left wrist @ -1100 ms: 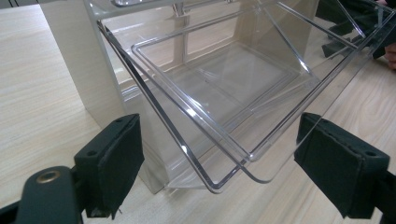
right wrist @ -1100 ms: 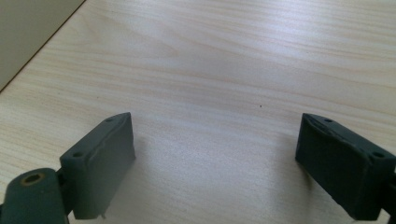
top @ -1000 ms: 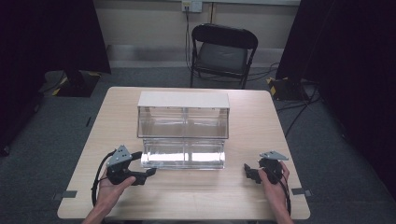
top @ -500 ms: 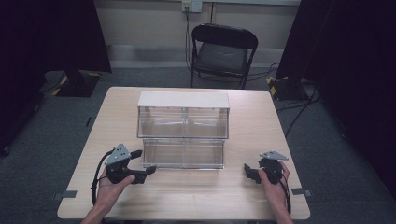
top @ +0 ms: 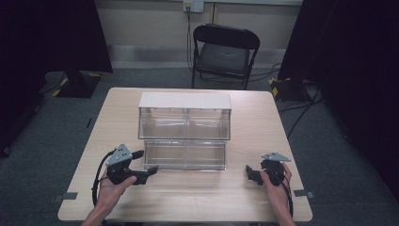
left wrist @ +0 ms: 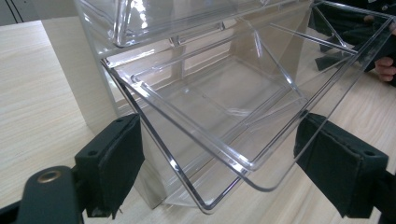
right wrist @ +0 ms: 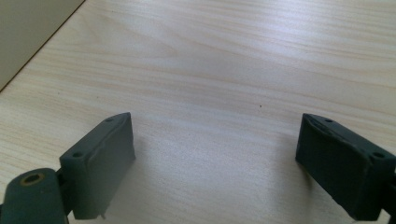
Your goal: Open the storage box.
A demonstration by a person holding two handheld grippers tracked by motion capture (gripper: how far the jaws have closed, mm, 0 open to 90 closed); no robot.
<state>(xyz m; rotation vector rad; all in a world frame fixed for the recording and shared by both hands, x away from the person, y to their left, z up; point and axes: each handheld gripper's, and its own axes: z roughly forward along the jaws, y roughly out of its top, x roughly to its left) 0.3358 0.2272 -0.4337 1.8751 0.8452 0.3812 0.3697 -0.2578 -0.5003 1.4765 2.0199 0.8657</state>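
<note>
A clear plastic drawer unit (top: 184, 123) with a white top stands in the middle of the table. Its lower drawer (top: 184, 155) is pulled out toward me. My left gripper (top: 145, 163) is open at that drawer's front left corner. In the left gripper view the clear drawer (left wrist: 219, 93) has its rounded front corner between the wide-apart jaws of the left gripper (left wrist: 226, 165), and neither pad presses on it. My right gripper (top: 251, 173) rests low over the table to the right of the drawer, apart from it. The right gripper (right wrist: 215, 158) is open over bare wood.
The wooden table (top: 188, 202) has free room in front of the unit and on both sides. A black chair (top: 226, 52) stands behind the far edge. Cables run over the floor at the right. The other hand (left wrist: 385, 67) shows through the clear plastic.
The bright glare on the lower drawer's front has faded. Both grippers have hardly moved.
</note>
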